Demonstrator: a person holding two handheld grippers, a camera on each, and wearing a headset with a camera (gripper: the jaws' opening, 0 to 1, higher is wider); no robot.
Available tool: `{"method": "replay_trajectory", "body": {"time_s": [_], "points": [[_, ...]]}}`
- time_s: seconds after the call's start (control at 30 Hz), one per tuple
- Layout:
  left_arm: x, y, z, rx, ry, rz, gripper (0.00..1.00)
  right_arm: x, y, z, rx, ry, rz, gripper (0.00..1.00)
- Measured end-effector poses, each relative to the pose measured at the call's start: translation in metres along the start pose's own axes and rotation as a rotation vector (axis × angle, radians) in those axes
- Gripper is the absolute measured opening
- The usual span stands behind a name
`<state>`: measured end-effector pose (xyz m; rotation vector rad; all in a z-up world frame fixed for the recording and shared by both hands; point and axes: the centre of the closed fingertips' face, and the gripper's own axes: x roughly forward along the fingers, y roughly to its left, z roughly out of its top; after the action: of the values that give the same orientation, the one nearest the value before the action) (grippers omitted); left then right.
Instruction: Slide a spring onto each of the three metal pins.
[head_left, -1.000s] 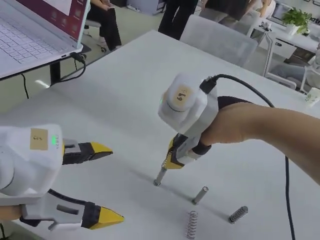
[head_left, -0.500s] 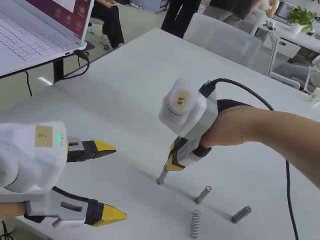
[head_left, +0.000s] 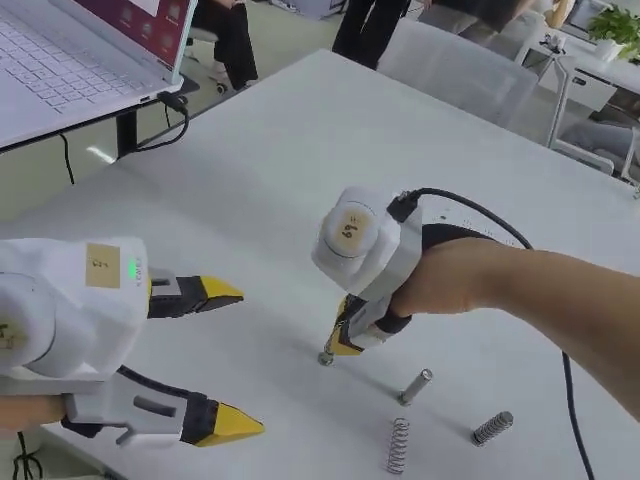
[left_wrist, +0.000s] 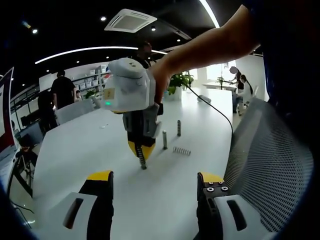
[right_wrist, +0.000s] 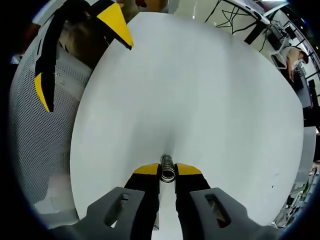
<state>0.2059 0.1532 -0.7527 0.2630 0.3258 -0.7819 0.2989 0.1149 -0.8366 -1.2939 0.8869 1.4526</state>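
My right gripper (head_left: 343, 345) points down at the white table (head_left: 300, 170), shut on a small coil spring (right_wrist: 167, 171). The spring (left_wrist: 142, 161) sits over the left pin (head_left: 326, 358), whose base alone shows under the jaws. A bare metal pin (head_left: 415, 386) stands just to the right. Further right a second spring (head_left: 492, 428) stands upright, apparently around the third pin. A loose spring (head_left: 398, 445) lies flat near the front edge. My left gripper (head_left: 235, 360) hovers open and empty at the lower left, apart from the pins.
An open laptop (head_left: 70, 60) with its cable sits at the far left of the table. A grey chair (head_left: 450, 75) and standing people are beyond the far edge. The right gripper's black cable (head_left: 480, 215) runs back over the person's forearm.
My right gripper has sunk lower with the spring, so less of the left pin shows beneath it. The left gripper stays open in about the same place.
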Motion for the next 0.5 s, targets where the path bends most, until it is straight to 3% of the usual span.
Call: {"method": "replay_trajectory", "body": {"time_s": [0.27, 0.5], "points": [[0.0027, 0.0002, 0.0004, -0.004, 0.001, -0.006, 0.64, 0.0114, -0.0021, -0.0034, 0.003, 0.008, -0.008, 0.09], [0.0039, 0.0004, -0.0014, -0.003, 0.012, -0.014, 0.63, 0.0117, -0.0014, -0.0038, -0.005, -0.008, -0.013, 0.09]]}}
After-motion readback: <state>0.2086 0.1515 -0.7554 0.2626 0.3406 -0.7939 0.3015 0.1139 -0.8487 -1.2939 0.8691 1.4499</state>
